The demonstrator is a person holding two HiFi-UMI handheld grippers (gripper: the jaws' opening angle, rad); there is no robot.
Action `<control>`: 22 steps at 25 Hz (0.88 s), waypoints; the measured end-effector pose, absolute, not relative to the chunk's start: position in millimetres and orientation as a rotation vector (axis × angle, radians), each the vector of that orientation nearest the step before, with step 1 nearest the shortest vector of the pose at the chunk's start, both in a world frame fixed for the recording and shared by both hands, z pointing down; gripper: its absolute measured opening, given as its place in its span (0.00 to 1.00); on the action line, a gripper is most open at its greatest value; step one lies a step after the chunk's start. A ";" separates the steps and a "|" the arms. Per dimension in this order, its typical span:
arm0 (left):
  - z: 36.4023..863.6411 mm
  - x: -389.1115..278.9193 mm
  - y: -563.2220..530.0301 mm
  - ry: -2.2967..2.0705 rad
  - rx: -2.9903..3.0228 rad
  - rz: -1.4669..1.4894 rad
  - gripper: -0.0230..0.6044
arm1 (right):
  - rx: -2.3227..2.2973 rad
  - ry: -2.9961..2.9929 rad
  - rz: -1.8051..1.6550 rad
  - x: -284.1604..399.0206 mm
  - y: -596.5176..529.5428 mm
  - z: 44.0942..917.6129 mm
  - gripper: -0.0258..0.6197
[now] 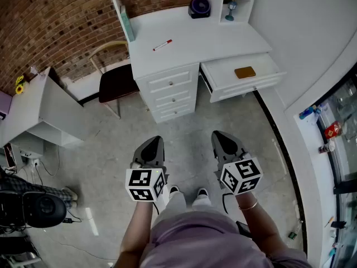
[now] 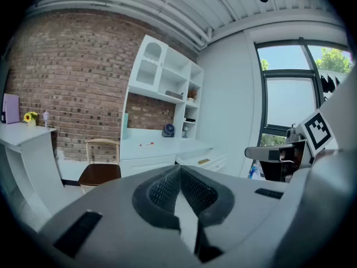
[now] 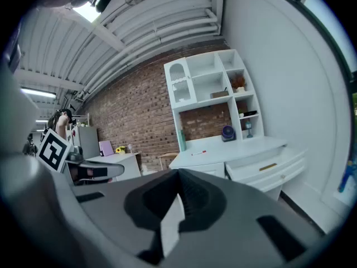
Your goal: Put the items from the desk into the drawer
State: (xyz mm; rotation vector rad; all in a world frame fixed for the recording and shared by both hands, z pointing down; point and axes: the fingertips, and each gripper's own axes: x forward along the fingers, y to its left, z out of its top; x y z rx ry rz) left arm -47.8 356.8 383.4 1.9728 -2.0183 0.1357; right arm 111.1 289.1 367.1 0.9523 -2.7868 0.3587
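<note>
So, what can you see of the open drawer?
The drawer is white, wide and shallow, seemingly painted wood. It stands pulled out under the desk top, right of the stack of small drawers in the head view. A flat brown item lies inside, near its middle.

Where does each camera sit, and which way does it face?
Head view: on the person's head, looking steeply down at floor, white desk and open drawer; shows left gripper, right gripper, forearms, shoes.
Left gripper view: on the left gripper, looking along its shut jaws toward the desk; the right gripper shows at right.
Right gripper view: on the right gripper, along its shut jaws toward the desk; left gripper at left.
Shared: all three show the red pen.
</note>
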 end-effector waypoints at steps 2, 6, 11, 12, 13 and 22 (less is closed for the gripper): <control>382.6 -60.1 352.3 -2.010 1.987 0.138 0.03 | 0.965 -2.781 0.346 99.0 286.1 367.1 0.04; 385.2 -81.9 347.8 -1.978 2.014 0.141 0.03 | 1.008 -2.757 0.355 80.7 285.5 371.6 0.04; 390.2 -101.5 345.2 -1.938 2.043 0.153 0.03 | 1.073 -2.730 0.388 70.1 292.0 377.4 0.04; 391.1 -105.2 344.9 -1.936 2.046 0.157 0.03 | 1.086 -2.727 0.386 68.7 293.1 377.2 0.04; 392.1 -108.8 344.6 -1.935 2.048 0.160 0.03 | 1.100 -2.724 0.384 67.5 294.1 377.2 0.04; 401.0 -134.6 318.3 -1.913 2.048 0.139 0.12 | 1.138 -2.719 0.397 52.7 272.9 381.3 0.04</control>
